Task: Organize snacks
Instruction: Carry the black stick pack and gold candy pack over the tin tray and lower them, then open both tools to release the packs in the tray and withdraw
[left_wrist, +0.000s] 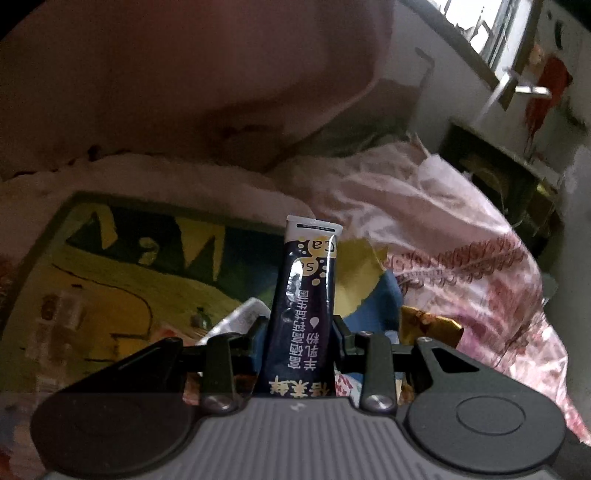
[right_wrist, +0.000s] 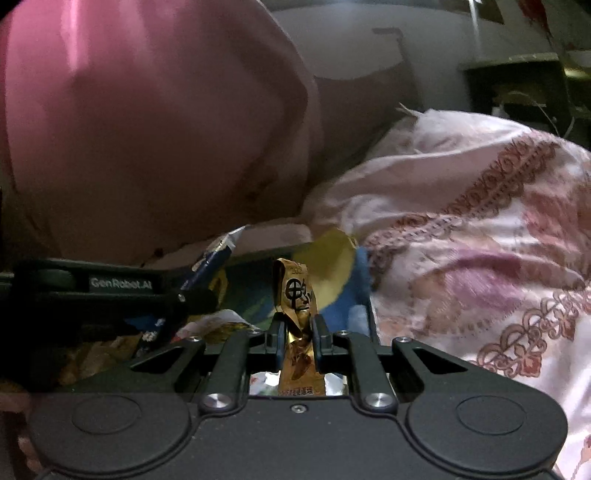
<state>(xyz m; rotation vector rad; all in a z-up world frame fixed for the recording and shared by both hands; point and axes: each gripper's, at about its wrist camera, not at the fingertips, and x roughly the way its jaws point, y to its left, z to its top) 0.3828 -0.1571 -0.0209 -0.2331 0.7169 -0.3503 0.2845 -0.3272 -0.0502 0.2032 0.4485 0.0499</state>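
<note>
Ribbed left claw (left_wrist: 300, 328) grips a glossy, flat navy sachet (left_wrist: 303, 295).

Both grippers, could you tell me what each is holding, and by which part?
Left gripper clamps the dark stick sachet mid-length; right gripper pinches the gold wrapper mid-length.

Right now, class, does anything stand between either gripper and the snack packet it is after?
Nothing does: the left gripper is shut on the dark navy stick sachet, and the right gripper is shut on the crumpled gold foil packet.
</note>
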